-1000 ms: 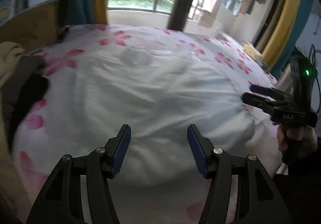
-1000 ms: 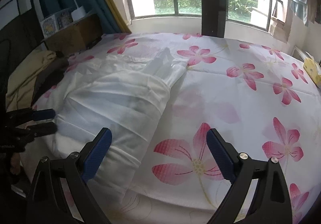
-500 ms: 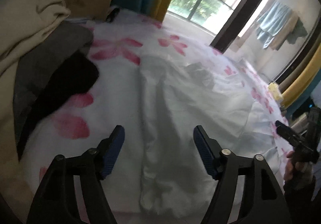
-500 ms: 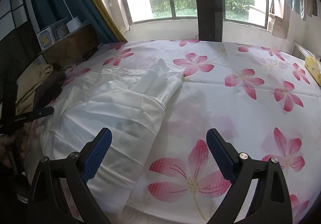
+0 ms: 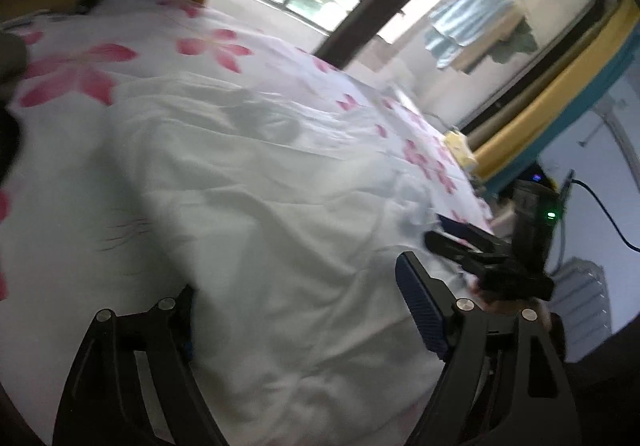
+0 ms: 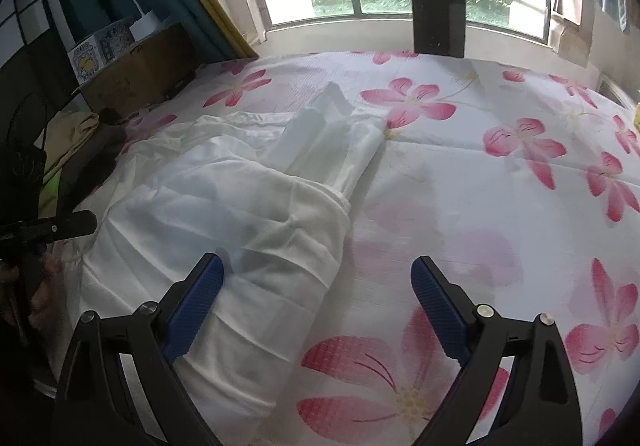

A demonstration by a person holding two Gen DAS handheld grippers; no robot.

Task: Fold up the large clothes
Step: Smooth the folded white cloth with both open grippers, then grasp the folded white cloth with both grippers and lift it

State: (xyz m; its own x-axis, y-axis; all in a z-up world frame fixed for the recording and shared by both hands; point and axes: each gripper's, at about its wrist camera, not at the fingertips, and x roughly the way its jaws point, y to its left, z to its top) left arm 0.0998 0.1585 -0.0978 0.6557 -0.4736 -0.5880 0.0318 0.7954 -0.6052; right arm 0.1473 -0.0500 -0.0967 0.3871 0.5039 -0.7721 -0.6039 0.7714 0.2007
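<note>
Gripper count two (image 5: 308, 310) (image 6: 316, 302), open; one white garment (image 6: 224, 214)

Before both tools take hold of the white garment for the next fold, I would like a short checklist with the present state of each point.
1. Left tool empty: ok, its jaws are opening, nothing pinched.
2. Right tool open and empty: ok.
3. White garment lies on the flowered bedsheet: ok.
4. Garment smooth: not ok, it is wrinkled and partly folded over.
5. Garment edge lies between the right tool's jaws: ok.
6. Near hem free of the bed edge: cannot tell.
</note>
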